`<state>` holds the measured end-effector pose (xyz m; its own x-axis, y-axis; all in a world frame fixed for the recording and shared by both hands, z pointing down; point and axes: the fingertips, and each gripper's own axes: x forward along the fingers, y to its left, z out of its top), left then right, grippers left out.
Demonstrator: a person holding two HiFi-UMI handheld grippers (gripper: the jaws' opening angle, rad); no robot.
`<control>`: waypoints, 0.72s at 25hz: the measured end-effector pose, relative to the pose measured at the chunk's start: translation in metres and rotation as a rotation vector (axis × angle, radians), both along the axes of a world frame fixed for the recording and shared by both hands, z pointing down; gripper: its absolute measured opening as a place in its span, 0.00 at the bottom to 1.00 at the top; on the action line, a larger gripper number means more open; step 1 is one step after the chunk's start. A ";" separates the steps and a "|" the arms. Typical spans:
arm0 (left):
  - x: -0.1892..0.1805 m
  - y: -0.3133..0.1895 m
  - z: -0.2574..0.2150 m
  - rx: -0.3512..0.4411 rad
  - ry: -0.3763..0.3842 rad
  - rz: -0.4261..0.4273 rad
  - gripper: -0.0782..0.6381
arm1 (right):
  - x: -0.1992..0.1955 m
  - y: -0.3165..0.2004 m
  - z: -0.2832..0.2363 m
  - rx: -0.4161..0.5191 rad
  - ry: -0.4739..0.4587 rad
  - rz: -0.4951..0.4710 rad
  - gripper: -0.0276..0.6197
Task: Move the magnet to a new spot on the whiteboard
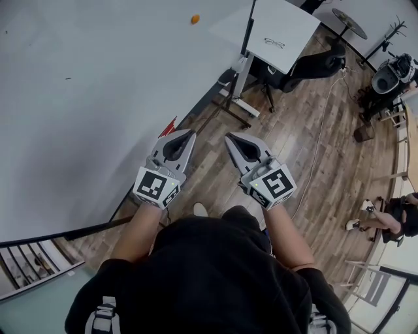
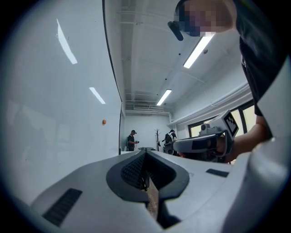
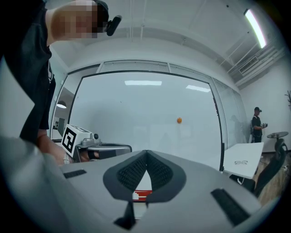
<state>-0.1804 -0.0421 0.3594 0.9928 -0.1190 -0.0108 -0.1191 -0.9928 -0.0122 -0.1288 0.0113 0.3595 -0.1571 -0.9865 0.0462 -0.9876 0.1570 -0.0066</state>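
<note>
Two grey wedge-shaped claws, left gripper (image 1: 189, 134) and right gripper (image 1: 229, 137) both closed, empty, ribbed black pads (image 3: 132, 170), round orange magnet (image 1: 194, 19) on glossy whiteboard (image 1: 78, 98)

The left forearm (image 1: 139, 229) and right forearm (image 1: 289, 236) reach forward side by side; the left gripper (image 1: 189, 134) and right gripper (image 1: 229, 137) are held level and near each other, tips angled slightly inward. Each gripper's jaws meet at the tips; nothing sits between them.

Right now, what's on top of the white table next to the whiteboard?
A pair of glasses lies on the white table; nothing else shows on its visible top. The whiteboard's dark frame crosses the table, hiding a strip of it.
</note>
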 end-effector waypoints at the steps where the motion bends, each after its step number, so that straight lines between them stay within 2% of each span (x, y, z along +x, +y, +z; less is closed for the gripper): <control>1: 0.003 -0.003 0.002 -0.001 -0.004 0.000 0.11 | 0.004 -0.003 0.001 0.000 -0.002 0.002 0.04; 8: 0.026 -0.030 0.013 0.004 -0.021 -0.054 0.11 | 0.036 -0.033 0.009 0.019 -0.023 -0.029 0.04; 18: 0.081 -0.071 0.009 0.028 -0.029 -0.213 0.11 | 0.095 -0.098 0.002 0.056 -0.014 -0.199 0.04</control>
